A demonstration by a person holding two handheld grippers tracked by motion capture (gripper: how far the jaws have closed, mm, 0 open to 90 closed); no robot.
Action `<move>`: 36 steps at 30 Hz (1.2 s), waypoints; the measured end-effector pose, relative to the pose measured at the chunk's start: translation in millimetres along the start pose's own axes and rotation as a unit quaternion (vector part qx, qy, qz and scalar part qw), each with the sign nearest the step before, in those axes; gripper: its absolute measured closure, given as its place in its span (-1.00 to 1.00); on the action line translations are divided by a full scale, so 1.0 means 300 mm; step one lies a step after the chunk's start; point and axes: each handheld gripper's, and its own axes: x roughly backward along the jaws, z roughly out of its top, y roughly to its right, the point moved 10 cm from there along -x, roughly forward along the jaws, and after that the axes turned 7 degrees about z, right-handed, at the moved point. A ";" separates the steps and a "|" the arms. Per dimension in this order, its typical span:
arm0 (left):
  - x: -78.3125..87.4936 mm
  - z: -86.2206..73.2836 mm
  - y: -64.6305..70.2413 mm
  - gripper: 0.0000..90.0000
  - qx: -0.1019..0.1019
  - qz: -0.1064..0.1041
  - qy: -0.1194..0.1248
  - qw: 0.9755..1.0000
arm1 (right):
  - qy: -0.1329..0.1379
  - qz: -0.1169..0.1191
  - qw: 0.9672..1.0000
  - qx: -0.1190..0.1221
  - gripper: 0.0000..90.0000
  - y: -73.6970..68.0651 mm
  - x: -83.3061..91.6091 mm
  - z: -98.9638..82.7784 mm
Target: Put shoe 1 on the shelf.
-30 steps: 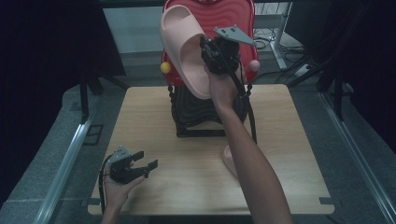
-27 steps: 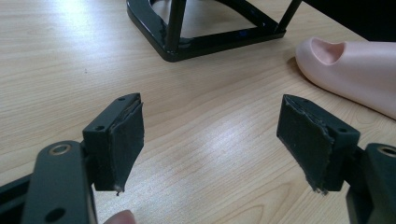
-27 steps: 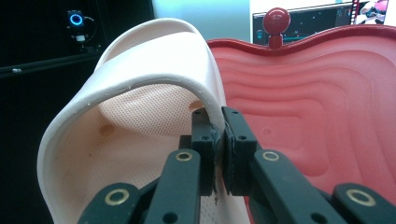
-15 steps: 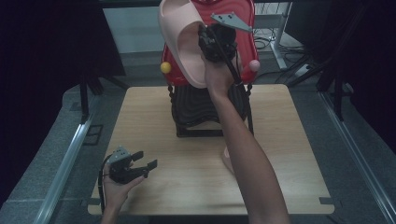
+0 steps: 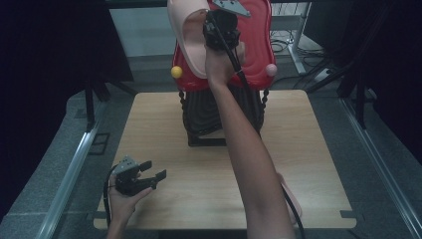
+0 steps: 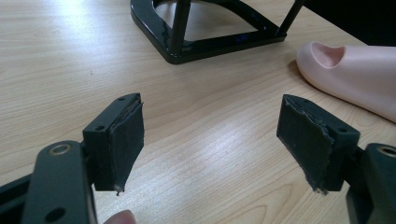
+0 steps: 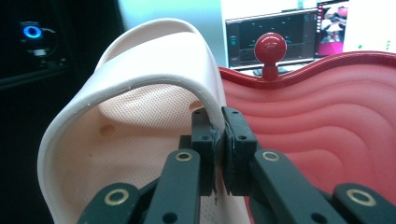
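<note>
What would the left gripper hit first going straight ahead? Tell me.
Probably the black stand base: the open left gripper points across bare table toward it. The pink slipper lies off to the side.

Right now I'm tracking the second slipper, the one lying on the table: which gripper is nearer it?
Left. The left gripper rests low on the table beside that slipper; the right gripper is raised at the red rack.

The bench (image 5: 149, 129) looked like pale wood laminate, smooth with a soft sheen. On it, the rack's base (image 6: 205, 44) was glossy black plastic or lacquered metal. Above the base, the red rack top (image 7: 327, 130) was ribbed, shiny plastic. The pink slipper (image 7: 140, 116) against it looked matt, rubbery foam, finely dimpled inside. The left hand-held gripper (image 6: 210, 140) pads were rough, frayed black rubber.
</note>
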 end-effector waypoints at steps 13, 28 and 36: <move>0.000 -0.004 -0.010 -0.48 0.002 0.002 -0.001 1.000 | -0.011 -0.019 1.000 -0.012 0.67 0.025 -0.079 -0.054; -0.021 -0.007 0.017 -0.49 -0.010 0.003 -0.009 1.000 | -0.023 0.056 0.998 0.007 0.33 0.010 0.067 -0.075; -0.029 -0.010 0.024 -0.48 -0.012 0.004 -0.012 1.000 | -0.044 0.119 0.992 0.015 0.33 0.009 0.178 -0.110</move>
